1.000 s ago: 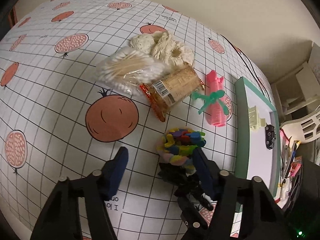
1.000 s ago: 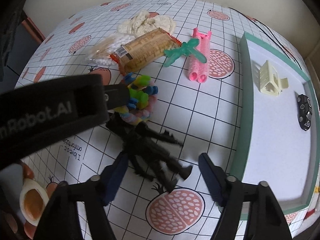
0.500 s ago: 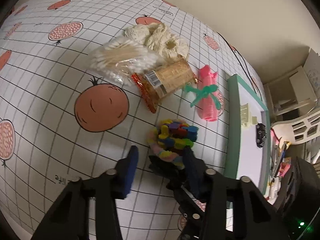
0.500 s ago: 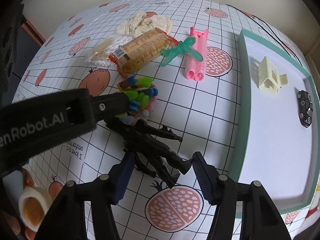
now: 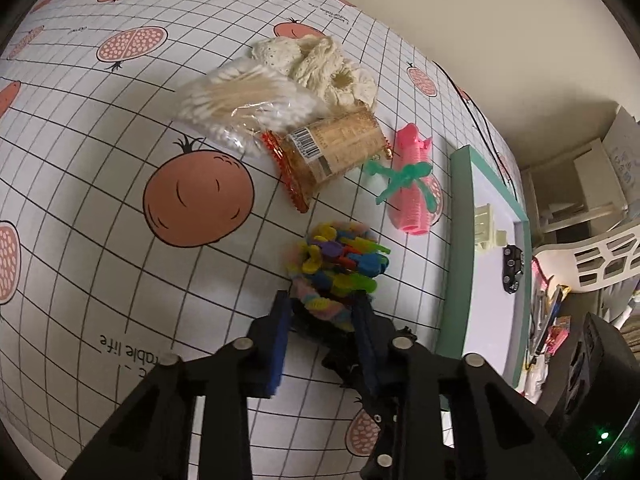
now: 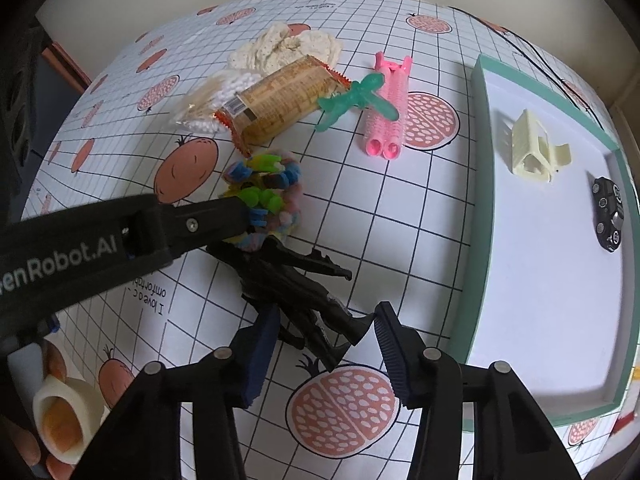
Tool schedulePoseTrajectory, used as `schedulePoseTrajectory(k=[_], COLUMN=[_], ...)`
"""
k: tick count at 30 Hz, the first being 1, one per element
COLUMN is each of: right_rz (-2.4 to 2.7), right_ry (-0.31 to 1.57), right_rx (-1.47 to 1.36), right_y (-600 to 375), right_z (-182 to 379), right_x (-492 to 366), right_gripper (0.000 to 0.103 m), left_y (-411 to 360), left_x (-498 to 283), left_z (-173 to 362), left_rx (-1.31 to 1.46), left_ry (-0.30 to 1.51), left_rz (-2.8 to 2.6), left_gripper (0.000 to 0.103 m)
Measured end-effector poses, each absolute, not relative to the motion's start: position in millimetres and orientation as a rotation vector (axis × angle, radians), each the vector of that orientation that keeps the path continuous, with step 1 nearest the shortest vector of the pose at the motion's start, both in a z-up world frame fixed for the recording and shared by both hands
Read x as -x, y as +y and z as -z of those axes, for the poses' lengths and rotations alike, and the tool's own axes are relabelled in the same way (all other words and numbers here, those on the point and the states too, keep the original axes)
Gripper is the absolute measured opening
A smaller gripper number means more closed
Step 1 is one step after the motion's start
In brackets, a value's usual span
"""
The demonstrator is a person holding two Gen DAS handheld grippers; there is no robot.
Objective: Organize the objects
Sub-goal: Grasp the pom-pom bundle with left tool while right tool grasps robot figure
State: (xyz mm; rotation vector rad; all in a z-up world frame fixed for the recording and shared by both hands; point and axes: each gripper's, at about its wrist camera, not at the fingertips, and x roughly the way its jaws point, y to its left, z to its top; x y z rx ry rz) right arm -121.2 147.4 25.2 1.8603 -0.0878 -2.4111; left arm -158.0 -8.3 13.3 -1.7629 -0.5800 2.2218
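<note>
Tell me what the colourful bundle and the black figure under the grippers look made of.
Colourful bundle: apparently glossy moulded plastic pieces on a fuzzy pastel ring, possibly chenille or fabric; the fibres look soft. Black figure: likely hard plastic, matte to satin, with crisp moulded limbs and faint highlights.

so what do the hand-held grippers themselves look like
Both are matte black plastic frames with triangular cut-outs and round silver bolt heads. The fingers carry dark blue ribbed pads. The left hand-held gripper shows grey lettering ending "Robot.AI" on its side in the right wrist view. The right hand-held gripper looks identical. No cables or sleeves show.
</note>
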Motion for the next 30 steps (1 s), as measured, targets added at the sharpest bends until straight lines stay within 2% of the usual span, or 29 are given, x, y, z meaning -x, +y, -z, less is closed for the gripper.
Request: schedulePoseTrajectory(k=[3, 11, 13, 15, 17, 22, 26, 30], right_rz=[2.41, 2.405, 2.404, 2.403, 2.402, 2.401, 2.398, 2.397], right_ry=[-0.084, -0.098, -0.102, -0.1, -0.101, -0.097, -0.095, -0.099], right_rx=[-1.859, -1.864, -1.866, -1.866, -1.866, -1.867, -1.866, -1.865], right_y=[147.2, 142.1, 140.8, 138.7, 152.0, 152.1, 152.7, 154.4], right_z=[-23.5, -18.0, -17.3, -16.4, -23.2, -24.3, -25.3, -27.0], right_x=[120.5, 124.6, 125.9, 127.6, 116.6, 115.5, 114.0, 112.0], right_gripper=[0.052, 0.051, 0.051, 0.051, 0.051, 0.05, 0.049, 0.047], left_y=[-8.3, -9.2, -9.8, -10.0, -8.2, -5.6, -7.2, -6.4], left_x=[156.3, 158.3, 160.1, 161.3, 163.6, 170.2, 175.5, 176.7], left_z=[-14.8, -21.1, -22.3, -24.9, -26.7, -22.6, -17.3, -14.9], left_rx=[1.758, 1.696, 1.674, 1.643, 1.624, 1.624, 1.629, 1.64], left_ry=[-0.587, -0.541, -0.551, -0.56, -0.549, -0.499, -0.553, -0.557], left_rz=[-2.22, -2.254, -2.255, -2.261, -2.278, -2.314, -2.276, -2.265], left_gripper=[0.026, 0.026, 0.03, 0.043, 0.046, 0.046, 0.045, 0.035])
